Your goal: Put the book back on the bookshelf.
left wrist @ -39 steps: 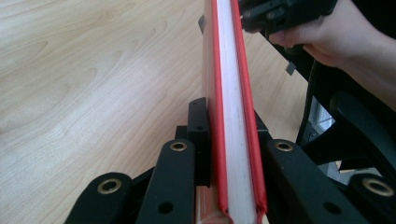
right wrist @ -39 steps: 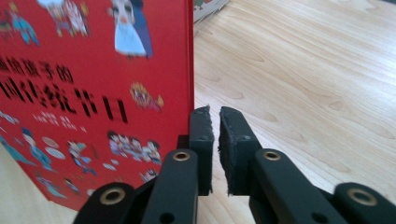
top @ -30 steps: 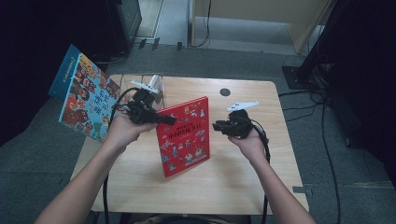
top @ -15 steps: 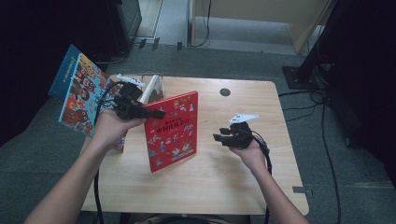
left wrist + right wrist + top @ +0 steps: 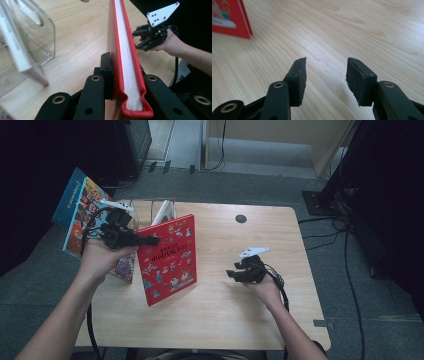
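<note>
A red picture book [image 5: 167, 257] stands tilted on its lower edge on the wooden table [image 5: 280, 320]. My left gripper [image 5: 150, 240] is shut on its upper left edge. In the left gripper view the jaws [image 5: 127, 82] clamp the red cover and white pages [image 5: 126, 62]. My right gripper [image 5: 231, 274] sits low over the table to the right of the book, apart from it, and shows farther off [image 5: 141, 42] in the left gripper view. Its jaws [image 5: 325, 75] have just been opening, with bare wood between them. A corner of the red book [image 5: 229, 17] lies beyond them.
A second colourful book with a blue spine [image 5: 80, 205] leans at the table's left edge behind my left hand. A clear plastic holder [image 5: 37, 37] with a white item [image 5: 165, 210] stands at the back left. A round cable hole [image 5: 241, 218] is in the tabletop.
My left gripper has carried the red book's top edge leftward and slightly up. My right gripper has dropped toward the table, away from the book, and its jaws have spread.
</note>
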A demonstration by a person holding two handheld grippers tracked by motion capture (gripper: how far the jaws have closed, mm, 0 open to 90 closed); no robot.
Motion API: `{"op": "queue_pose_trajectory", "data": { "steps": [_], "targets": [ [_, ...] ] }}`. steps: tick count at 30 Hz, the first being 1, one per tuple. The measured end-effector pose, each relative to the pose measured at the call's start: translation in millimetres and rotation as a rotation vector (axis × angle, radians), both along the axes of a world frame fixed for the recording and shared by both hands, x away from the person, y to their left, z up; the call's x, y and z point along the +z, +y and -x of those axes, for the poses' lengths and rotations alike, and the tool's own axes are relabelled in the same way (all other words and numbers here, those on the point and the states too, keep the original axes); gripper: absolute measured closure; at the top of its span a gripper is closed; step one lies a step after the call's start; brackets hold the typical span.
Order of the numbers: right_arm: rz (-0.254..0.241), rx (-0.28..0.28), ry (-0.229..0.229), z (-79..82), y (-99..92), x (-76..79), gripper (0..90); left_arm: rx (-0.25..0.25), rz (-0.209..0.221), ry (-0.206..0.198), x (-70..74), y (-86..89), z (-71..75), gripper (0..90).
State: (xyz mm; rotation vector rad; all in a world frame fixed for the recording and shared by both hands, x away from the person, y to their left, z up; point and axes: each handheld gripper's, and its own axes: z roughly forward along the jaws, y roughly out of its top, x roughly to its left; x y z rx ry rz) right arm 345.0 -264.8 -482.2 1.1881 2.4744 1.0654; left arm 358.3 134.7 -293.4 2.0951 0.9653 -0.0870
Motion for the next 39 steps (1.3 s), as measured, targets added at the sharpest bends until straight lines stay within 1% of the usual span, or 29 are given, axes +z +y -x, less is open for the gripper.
{"op": "queue_pose_trajectory", "data": {
  "steps": [2, 6, 8, 9, 14, 20, 21, 30, 33, 35, 37, 39],
  "targets": [
    [0.013, -0.001, 0.004, -1.2, 1.1, -2.8, 50.8, 0.016, 0.000, 0.004, 0.9, 6.6, 1.3, 79.9],
    [0.022, -0.003, 0.019, -4.8, 0.9, -8.4, 50.8, 0.054, 0.004, 0.013, 2.6, 21.3, 1.8, 79.9],
    [0.022, -0.014, 0.027, -4.9, 1.2, -10.0, 50.8, 0.074, 0.003, 0.011, 3.8, 28.7, 1.9, 79.9],
    [0.024, -0.013, 0.024, -5.6, 1.0, -11.3, 50.8, 0.083, 0.002, 0.010, 4.5, 32.3, 1.8, 79.9],
    [0.029, -0.014, 0.041, -7.5, 1.4, -16.6, 50.6, 0.124, 0.002, 0.012, 8.3, 49.0, 1.9, 79.9],
    [0.040, -0.008, 0.052, -7.5, 4.5, -21.1, 50.4, 0.173, 0.001, 0.011, 9.9, 67.2, -1.9, 79.8],
    [0.040, -0.006, 0.050, -7.5, 4.6, -21.4, 50.3, 0.187, 0.002, 0.011, 10.4, 72.5, -3.2, 79.8],
    [0.026, -0.008, 0.034, -8.7, 5.6, -23.6, 50.1, 0.219, -0.013, 0.016, 14.2, 87.4, -8.6, 79.9],
    [0.024, -0.003, 0.023, -8.4, 6.3, -24.4, 48.9, 0.234, -0.008, 0.022, 16.1, 93.4, -11.3, 79.9],
    [0.022, -0.003, 0.012, -7.3, 6.9, -25.4, 47.4, 0.243, -0.011, 0.018, 18.3, 97.3, -12.4, 79.9],
    [0.016, -0.003, -0.032, -3.3, 6.9, -29.0, 47.3, 0.253, -0.017, 0.016, 20.9, 101.1, -13.4, 79.9],
    [0.030, 0.009, -0.073, 0.9, 7.8, -31.7, 46.4, 0.256, -0.016, 0.023, 23.3, 105.1, -14.9, 79.8]
  ]
}}
